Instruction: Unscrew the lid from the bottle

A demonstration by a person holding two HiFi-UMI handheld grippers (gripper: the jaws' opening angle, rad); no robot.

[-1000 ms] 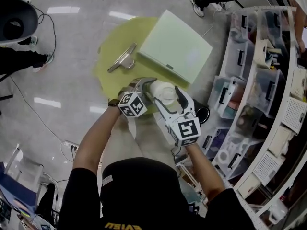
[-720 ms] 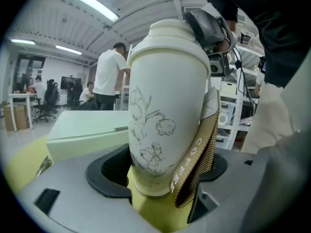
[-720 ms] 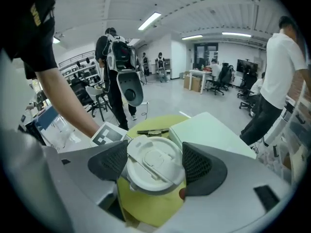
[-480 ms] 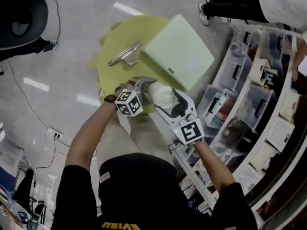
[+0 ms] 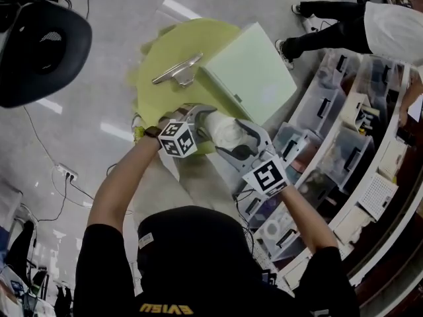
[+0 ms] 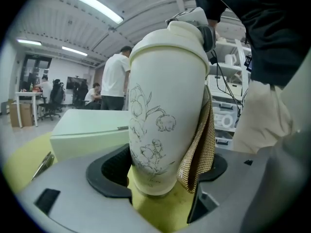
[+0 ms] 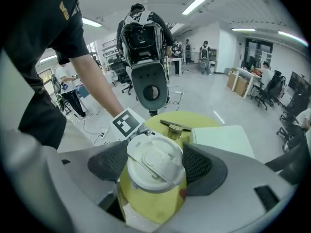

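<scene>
Right gripper view: the lid (image 7: pixel 155 154) is clamped between the pads of the right gripper (image 7: pixel 154 168), met steeply from above.
The bottle (image 6: pixel 165 110) is kept upright at the near edge of the yellow table (image 5: pixel 165 58), its lower body pinched sideways by the left gripper (image 6: pixel 164 171), a woven strap (image 6: pixel 199 149) trapped under one pad.

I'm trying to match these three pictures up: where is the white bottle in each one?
Head view: bottle at centre, by the yellow table's near edge.
Left gripper view: bottle fills the middle, flower drawing showing.
Right gripper view: lower centre, its lid towards the camera.
Shared landmark: the pale green box.
</scene>
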